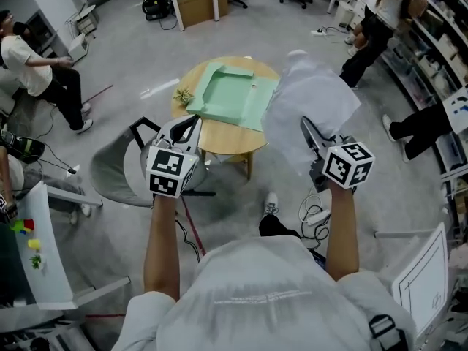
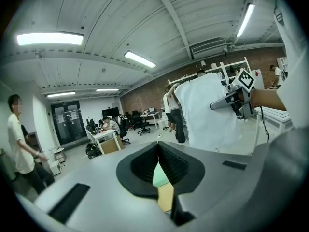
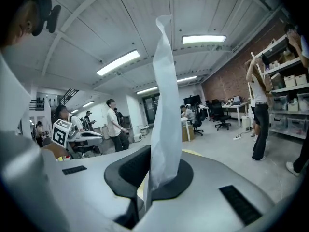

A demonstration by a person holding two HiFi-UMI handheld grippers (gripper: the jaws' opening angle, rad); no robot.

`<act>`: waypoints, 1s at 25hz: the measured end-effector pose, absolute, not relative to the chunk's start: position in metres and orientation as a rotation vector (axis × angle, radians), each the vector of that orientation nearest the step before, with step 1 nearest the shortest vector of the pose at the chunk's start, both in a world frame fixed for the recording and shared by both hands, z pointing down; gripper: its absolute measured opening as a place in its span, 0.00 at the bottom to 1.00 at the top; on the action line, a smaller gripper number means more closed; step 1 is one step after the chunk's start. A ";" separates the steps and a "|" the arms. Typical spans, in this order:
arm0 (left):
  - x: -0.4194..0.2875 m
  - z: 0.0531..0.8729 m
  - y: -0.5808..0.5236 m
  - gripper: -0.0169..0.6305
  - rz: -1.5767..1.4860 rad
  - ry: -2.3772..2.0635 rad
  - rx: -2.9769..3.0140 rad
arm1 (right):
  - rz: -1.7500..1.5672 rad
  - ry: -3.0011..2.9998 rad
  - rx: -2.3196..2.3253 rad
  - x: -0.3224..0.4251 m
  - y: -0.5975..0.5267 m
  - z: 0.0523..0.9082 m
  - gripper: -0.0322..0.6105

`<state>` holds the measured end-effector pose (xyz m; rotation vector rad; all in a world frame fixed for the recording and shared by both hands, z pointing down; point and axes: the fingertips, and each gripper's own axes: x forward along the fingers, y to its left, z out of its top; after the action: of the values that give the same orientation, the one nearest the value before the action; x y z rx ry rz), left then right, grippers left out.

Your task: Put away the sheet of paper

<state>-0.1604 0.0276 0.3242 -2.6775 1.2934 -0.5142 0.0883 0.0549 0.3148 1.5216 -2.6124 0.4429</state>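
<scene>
A white sheet of paper (image 1: 311,97) hangs in the air to the right of the round wooden table (image 1: 223,139). My right gripper (image 1: 307,126) is shut on its lower edge, and in the right gripper view the sheet (image 3: 166,105) rises from between the jaws of that gripper (image 3: 148,170). An open green folder (image 1: 234,97) lies flat on the table. My left gripper (image 1: 190,123) hovers at the table's near left edge, shut and empty. In the left gripper view its pads (image 2: 158,146) meet over the green folder, and the paper (image 2: 207,110) shows at the right.
A small dried plant (image 1: 181,93) lies on the table's left edge. A grey chair (image 1: 117,170) stands left of the table. Cables (image 1: 314,212) lie on the floor below my right hand. People stand at the far left (image 1: 29,64) and by the shelves (image 1: 373,28) at the right.
</scene>
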 end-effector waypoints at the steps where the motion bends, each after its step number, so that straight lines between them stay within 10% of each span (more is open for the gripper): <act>1: -0.150 0.324 0.016 0.05 -0.524 1.302 -2.672 | 0.456 -2.617 1.514 0.099 0.042 0.317 0.10; 25: -0.009 0.362 -0.147 0.05 -0.705 1.553 -2.647 | 0.938 -2.668 1.290 0.250 -0.143 0.393 0.10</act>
<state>-0.0088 -0.1471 0.3621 -2.6474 1.5533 -0.7049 0.2505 -0.1427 0.3931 1.2902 -2.6680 0.9385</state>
